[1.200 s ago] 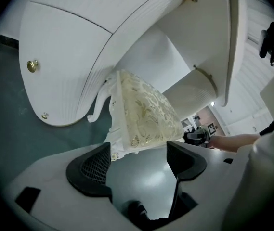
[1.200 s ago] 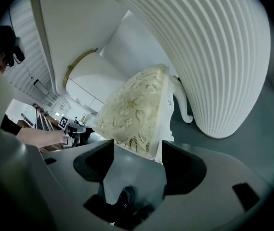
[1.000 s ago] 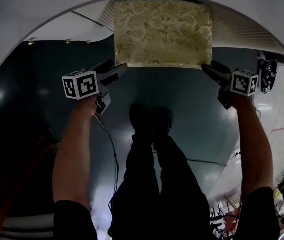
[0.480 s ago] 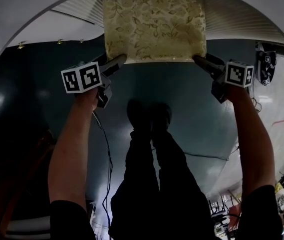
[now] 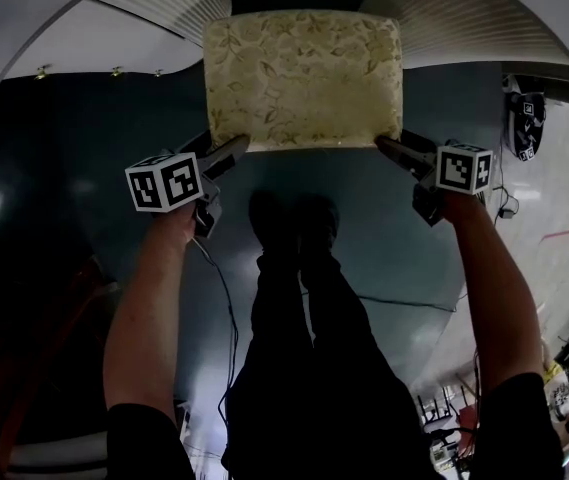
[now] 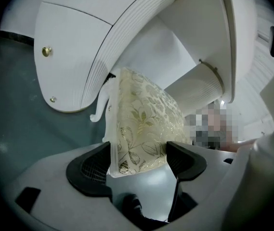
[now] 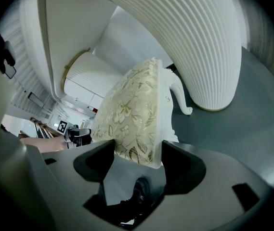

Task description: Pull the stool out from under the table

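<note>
Stool (image 5: 302,78) (floral cushion) stands on the dark floor (image 5: 364,238), far edge at the white bench (image 5: 24,38). Left gripper (image 5: 236,148) and right gripper (image 5: 386,146) each have their fingers clamped on a near corner.

The dark teal floor (image 5: 84,168) lay glossy beneath me and caught pale reflections toward its left side. My black shoes (image 5: 294,218) stood close together on it, and my dark trousers (image 5: 309,368) filled the middle of the head view. A black cable (image 5: 227,313) ran along the floor beside my left leg, and a thinner cable (image 5: 409,304) crossed toward the right. Further right lay a pale grey floor (image 5: 564,198) with a short red mark (image 5: 561,234), and a black device with square markers (image 5: 524,123) sat near where the two floors met.
</note>
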`<action>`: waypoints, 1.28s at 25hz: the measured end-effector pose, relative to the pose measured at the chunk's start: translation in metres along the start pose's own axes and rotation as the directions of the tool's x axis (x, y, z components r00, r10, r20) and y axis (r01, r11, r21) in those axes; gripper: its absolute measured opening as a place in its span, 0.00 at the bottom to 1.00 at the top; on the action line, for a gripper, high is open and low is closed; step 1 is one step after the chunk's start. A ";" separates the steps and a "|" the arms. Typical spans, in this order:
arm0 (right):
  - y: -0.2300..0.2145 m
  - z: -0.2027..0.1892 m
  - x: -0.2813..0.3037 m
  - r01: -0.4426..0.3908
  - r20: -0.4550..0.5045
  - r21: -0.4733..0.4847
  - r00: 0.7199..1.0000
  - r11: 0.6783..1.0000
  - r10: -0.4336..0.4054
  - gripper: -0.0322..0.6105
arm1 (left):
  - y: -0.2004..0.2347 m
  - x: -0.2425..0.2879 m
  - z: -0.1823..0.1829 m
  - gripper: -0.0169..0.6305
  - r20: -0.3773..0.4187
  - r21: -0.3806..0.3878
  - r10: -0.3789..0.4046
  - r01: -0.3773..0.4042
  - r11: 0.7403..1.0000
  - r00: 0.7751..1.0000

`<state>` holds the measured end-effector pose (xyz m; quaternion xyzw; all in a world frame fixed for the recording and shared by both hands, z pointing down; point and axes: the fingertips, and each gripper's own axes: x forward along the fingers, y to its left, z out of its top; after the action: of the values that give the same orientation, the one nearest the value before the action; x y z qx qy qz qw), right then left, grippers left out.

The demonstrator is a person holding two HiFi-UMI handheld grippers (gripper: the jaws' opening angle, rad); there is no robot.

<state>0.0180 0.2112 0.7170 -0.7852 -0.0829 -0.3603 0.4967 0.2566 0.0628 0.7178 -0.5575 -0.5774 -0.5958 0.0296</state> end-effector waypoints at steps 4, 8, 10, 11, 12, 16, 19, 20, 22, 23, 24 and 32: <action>0.002 -0.003 -0.001 0.013 -0.020 0.008 1.000 1.000 -0.013 0.46 | 0.000 -0.003 -0.003 0.58 -0.048 -0.015 -0.015 0.014 1.000 0.999; 0.010 -0.004 -0.005 0.012 -0.034 0.024 0.999 1.000 -0.011 0.46 | -0.001 -0.009 0.004 0.58 -0.090 -0.016 -0.037 0.036 0.999 0.995; 0.013 -0.004 -0.005 0.011 -0.047 0.039 0.999 0.999 -0.009 0.46 | 0.000 -0.012 0.007 0.58 -0.105 -0.019 -0.034 0.032 0.999 0.994; 0.014 -0.005 -0.005 0.014 -0.052 0.048 0.999 0.999 -0.012 0.46 | 0.000 -0.012 0.007 0.58 -0.116 -0.022 -0.034 0.031 0.999 0.993; 0.014 -0.005 -0.005 0.021 -0.058 0.055 0.998 0.998 -0.018 0.46 | 0.001 -0.012 0.007 0.58 -0.127 -0.025 -0.035 0.032 0.999 0.991; 0.011 -0.005 -0.002 0.033 -0.076 0.075 0.997 0.997 -0.027 0.46 | 0.003 -0.008 0.008 0.58 -0.149 -0.040 -0.044 0.038 0.998 0.988; 0.010 -0.008 -0.002 0.038 -0.086 0.085 0.996 0.996 -0.031 0.46 | 0.004 -0.006 0.005 0.58 -0.153 -0.047 -0.042 0.035 0.998 0.987; 0.010 -0.009 -0.002 0.039 -0.093 0.089 0.995 0.995 -0.031 0.46 | 0.005 -0.006 0.005 0.58 -0.158 -0.049 -0.041 0.033 0.998 0.987; 0.011 -0.008 -0.001 0.041 -0.106 0.098 0.994 0.994 -0.030 0.46 | 0.005 -0.008 0.006 0.58 -0.172 -0.058 -0.040 0.031 0.998 0.984; 0.012 -0.007 -0.001 0.044 -0.110 0.102 0.993 0.994 -0.033 0.46 | 0.006 -0.009 0.007 0.58 -0.179 -0.063 -0.041 0.030 0.998 0.983; 0.012 -0.007 -0.001 0.049 -0.111 0.106 0.993 0.993 -0.037 0.46 | 0.006 -0.009 0.007 0.58 -0.186 -0.067 -0.042 0.030 0.997 0.982; 0.011 -0.022 0.000 0.066 -0.147 0.171 0.988 0.983 -0.041 0.46 | 0.010 -0.003 0.008 0.58 -0.249 -0.072 -0.042 0.025 0.997 0.968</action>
<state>0.0124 0.1869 0.7140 -0.7080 -0.0994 -0.4202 0.5588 0.2695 0.0631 0.7206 -0.4688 -0.5577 -0.6811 0.0730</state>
